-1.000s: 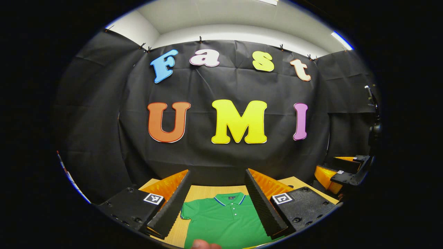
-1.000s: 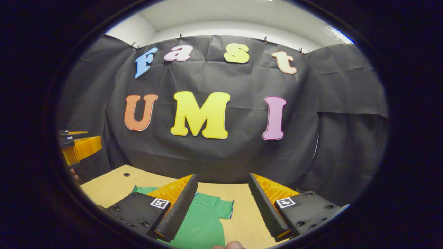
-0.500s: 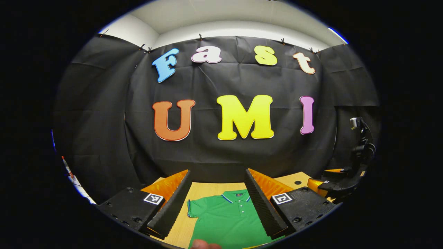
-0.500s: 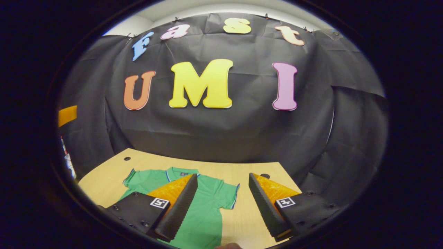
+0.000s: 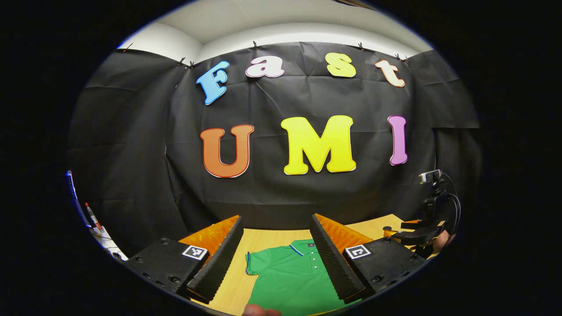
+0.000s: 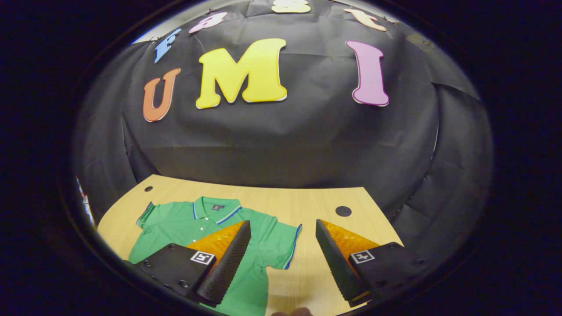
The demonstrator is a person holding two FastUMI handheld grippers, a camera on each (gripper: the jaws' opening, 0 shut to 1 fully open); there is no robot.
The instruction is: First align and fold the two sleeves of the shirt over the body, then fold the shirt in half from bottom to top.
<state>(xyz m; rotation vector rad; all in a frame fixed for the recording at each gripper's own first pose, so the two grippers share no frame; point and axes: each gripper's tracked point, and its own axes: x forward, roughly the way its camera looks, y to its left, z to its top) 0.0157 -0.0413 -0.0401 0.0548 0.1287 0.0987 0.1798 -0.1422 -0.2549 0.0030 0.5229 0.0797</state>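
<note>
Lying flat (table (image 6: 307, 202)): shirt (image 6: 184, 226)

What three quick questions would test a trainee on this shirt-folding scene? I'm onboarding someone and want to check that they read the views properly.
1. True or false: the shirt lies flat with both sleeves spread out, unfolded.
2. The right hand-held gripper is: A) shut on a sleeve, B) open above the table, C) shut on the collar.
3. Fill in: in the left gripper view, the left hand-held gripper is ____, with the shirt between its fingers.

Key: 1 true; 2 B; 3 open.
</note>
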